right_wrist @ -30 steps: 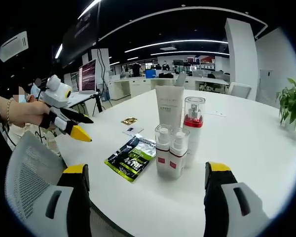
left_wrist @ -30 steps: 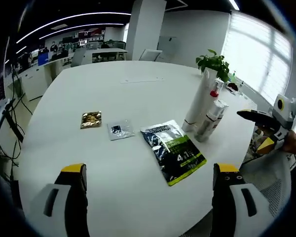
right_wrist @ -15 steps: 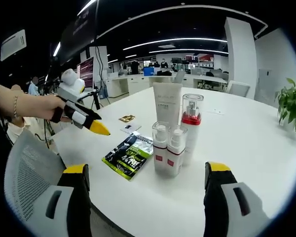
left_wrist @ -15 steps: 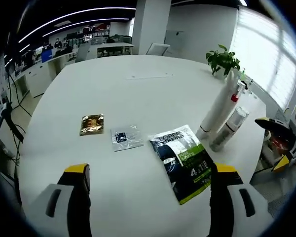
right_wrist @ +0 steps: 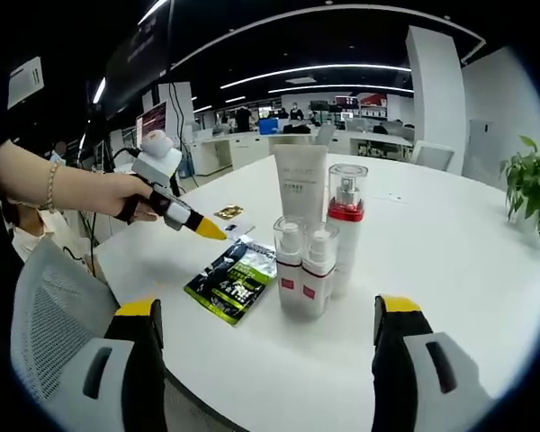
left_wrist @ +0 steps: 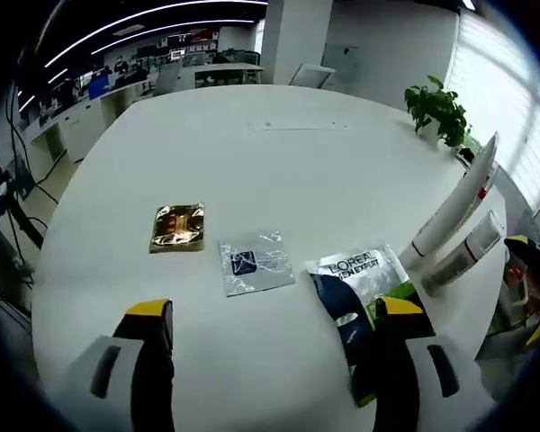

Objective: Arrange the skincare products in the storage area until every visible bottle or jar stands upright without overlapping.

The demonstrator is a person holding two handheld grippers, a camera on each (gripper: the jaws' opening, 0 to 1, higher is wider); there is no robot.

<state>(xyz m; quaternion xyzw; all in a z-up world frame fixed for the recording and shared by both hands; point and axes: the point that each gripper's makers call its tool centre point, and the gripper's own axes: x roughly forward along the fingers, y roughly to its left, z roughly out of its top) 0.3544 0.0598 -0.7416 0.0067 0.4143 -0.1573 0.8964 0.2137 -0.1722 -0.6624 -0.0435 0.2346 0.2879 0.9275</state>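
In the right gripper view a person's hand (right_wrist: 130, 193) reaches in from the left, arm outstretched, and holds the left claw (right_wrist: 207, 229) low over the white bench (right_wrist: 450, 261), its yellow tips pointing toward the green-and-black sachet (right_wrist: 231, 280); from this side I cannot tell how wide its jaws stand. The left gripper view settles it: the left claw (left_wrist: 274, 317) is wide, jaws well apart, above the green-and-black sachet (left_wrist: 355, 292), a silver sachet (left_wrist: 255, 263) and a gold sachet (left_wrist: 176, 228) lying flat. The right claw (right_wrist: 261, 310) is wide too and holds nothing. Ahead of it stand a white tube (right_wrist: 301, 184), a red-collared pump bottle (right_wrist: 346, 225) and two small pump bottles (right_wrist: 303, 270), upright and close together. A potted plant (left_wrist: 439, 110) sits at the far bench edge
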